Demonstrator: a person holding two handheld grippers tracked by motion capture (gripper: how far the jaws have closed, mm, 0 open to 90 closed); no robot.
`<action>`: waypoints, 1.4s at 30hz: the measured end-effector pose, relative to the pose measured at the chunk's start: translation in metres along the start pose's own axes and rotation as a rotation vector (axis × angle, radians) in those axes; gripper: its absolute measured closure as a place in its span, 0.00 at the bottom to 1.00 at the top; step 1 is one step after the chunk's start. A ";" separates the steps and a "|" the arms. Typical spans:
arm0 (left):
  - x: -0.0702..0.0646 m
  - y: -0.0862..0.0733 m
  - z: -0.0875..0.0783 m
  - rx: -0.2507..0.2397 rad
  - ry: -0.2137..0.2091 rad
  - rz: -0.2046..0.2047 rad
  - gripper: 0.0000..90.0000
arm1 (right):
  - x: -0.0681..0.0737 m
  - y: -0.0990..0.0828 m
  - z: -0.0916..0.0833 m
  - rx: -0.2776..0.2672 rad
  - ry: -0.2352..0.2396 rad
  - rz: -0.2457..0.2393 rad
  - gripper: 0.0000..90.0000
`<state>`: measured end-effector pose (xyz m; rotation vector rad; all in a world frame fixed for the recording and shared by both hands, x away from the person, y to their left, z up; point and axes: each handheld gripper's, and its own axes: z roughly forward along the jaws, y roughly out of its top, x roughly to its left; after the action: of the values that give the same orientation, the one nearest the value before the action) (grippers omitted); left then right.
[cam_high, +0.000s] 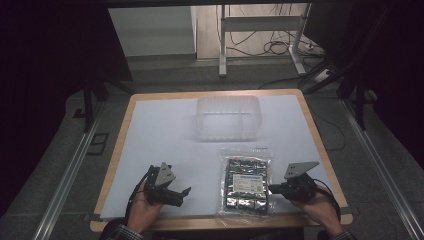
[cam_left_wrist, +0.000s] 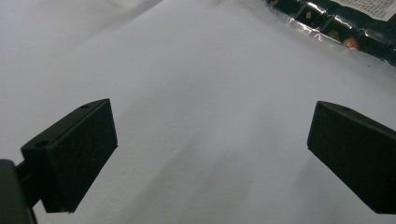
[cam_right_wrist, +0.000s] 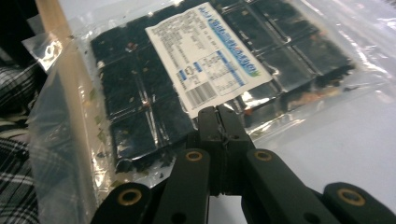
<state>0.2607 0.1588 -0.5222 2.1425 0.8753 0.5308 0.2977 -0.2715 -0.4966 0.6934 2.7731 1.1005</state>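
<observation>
From the high view, a wooden-rimmed table (cam_high: 126, 120) carries a white sheet. A clear plastic container (cam_high: 228, 117) stands toward the far edge, well apart from everything else. A clear bag of dark square blocks (cam_high: 245, 184) lies near the front edge, its near end just reaching the wooden rim. The left gripper (cam_high: 183, 194) rests on the bare sheet to the bag's left, with open white surface all round it and up to the container. The right gripper (cam_high: 271, 188) sits at the bag's right edge, its tips touching or just over the plastic.

In the left gripper view, the jaws are spread wide with nothing between them; the bag (cam_left_wrist: 336, 21) crosses the upper right corner.

In the right gripper view, the right gripper (cam_right_wrist: 219, 119) has its jaws pressed together at the bag's (cam_right_wrist: 140, 98) edge, below the white printed label (cam_right_wrist: 208, 56); whether any plastic is pinched between them I cannot tell. The wooden rim (cam_right_wrist: 56, 28) runs along the left.
</observation>
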 end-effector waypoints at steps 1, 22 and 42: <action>0.000 0.000 0.000 0.001 -0.002 -0.001 0.01 | 0.000 0.000 0.001 0.001 0.011 -0.007 0.99; -0.002 0.000 0.004 0.024 -0.008 0.012 0.02 | 0.006 -0.003 0.017 0.098 0.100 -0.038 0.99; 0.000 0.001 0.003 0.015 0.012 0.006 0.02 | 0.024 0.017 0.041 0.099 0.136 -0.124 0.99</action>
<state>0.2631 0.1570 -0.5235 2.1586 0.8824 0.5424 0.2924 -0.2240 -0.5131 0.4630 2.9560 1.0293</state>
